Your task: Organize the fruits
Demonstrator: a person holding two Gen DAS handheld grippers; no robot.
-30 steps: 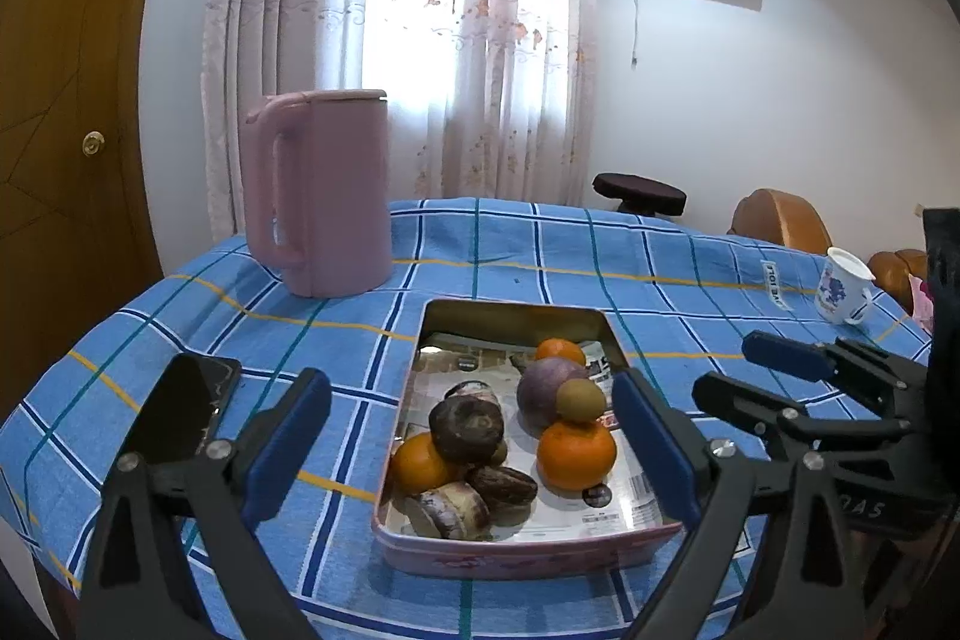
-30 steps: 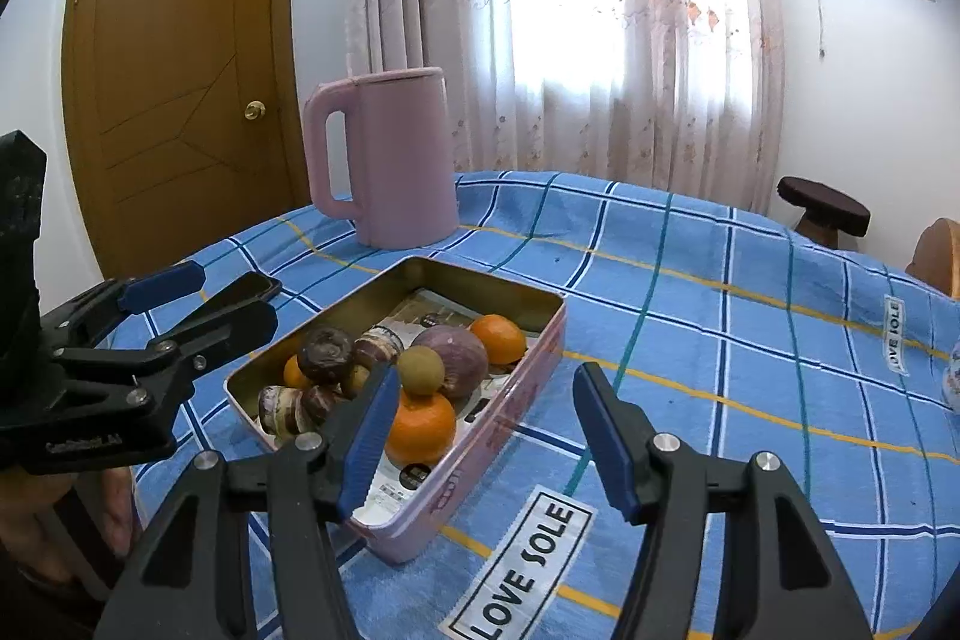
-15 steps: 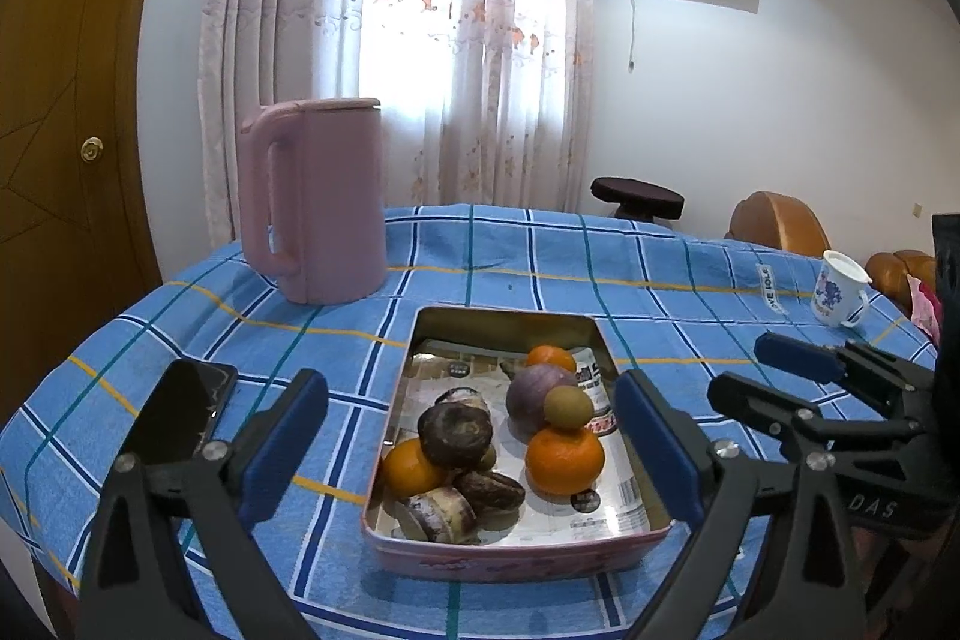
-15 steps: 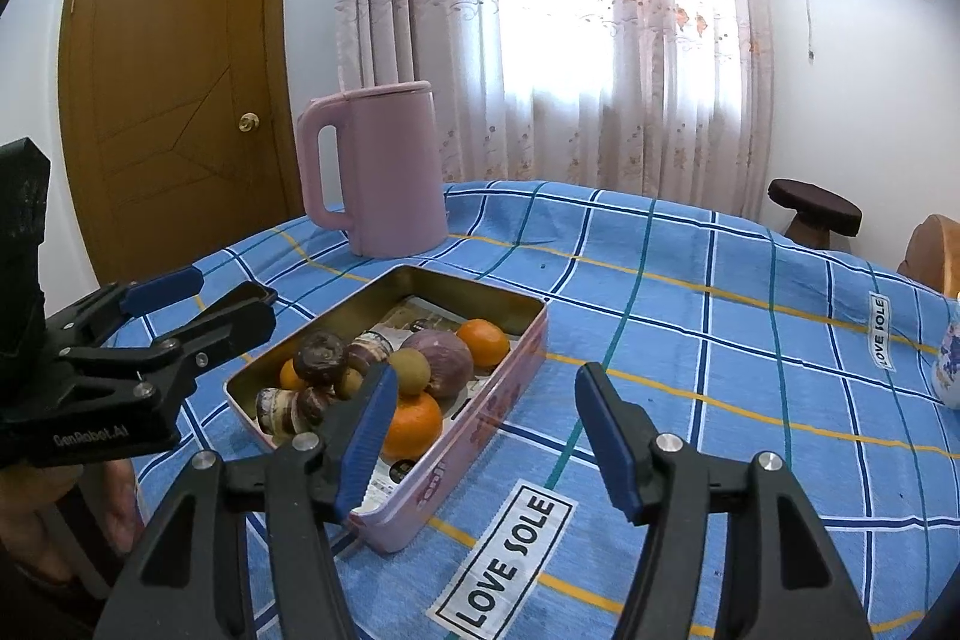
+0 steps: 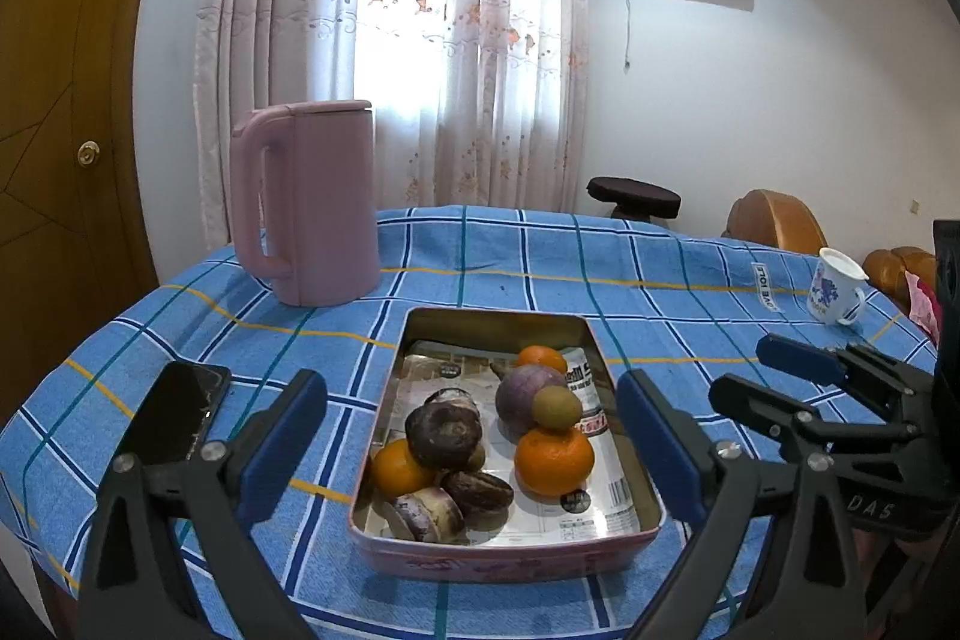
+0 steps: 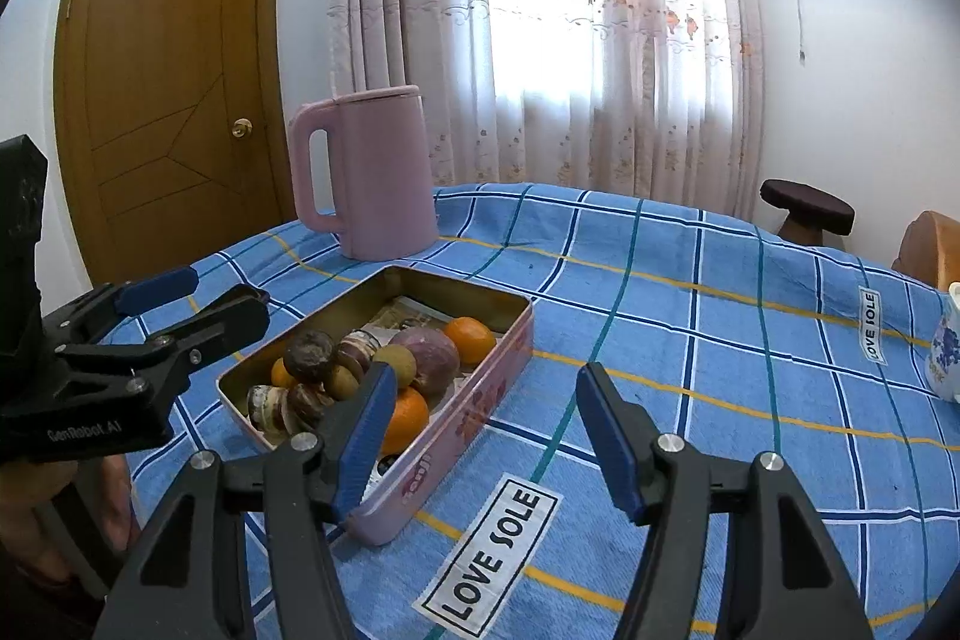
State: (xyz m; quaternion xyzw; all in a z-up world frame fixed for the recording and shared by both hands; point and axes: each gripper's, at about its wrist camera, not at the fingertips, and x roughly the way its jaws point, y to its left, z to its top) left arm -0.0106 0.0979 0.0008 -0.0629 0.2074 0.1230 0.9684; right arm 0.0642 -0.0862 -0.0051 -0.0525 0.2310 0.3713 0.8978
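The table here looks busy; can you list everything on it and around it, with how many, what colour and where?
tin: one, pink, mid-table, holding the fruit
oranges: three, orange, in the tin
round fruit: one, purple, in the tin
small fruit: one, olive, on the purple one
dark fruits: several, brown-purple, left part of the tin
jug: one, pink, behind the tin
phone: one, black, left of the tin
cup: one, white and blue, far right
tablecloth: one, blue check
stool: one, dark, behind the table
left gripper: jaws open, empty
right gripper: jaws open, empty
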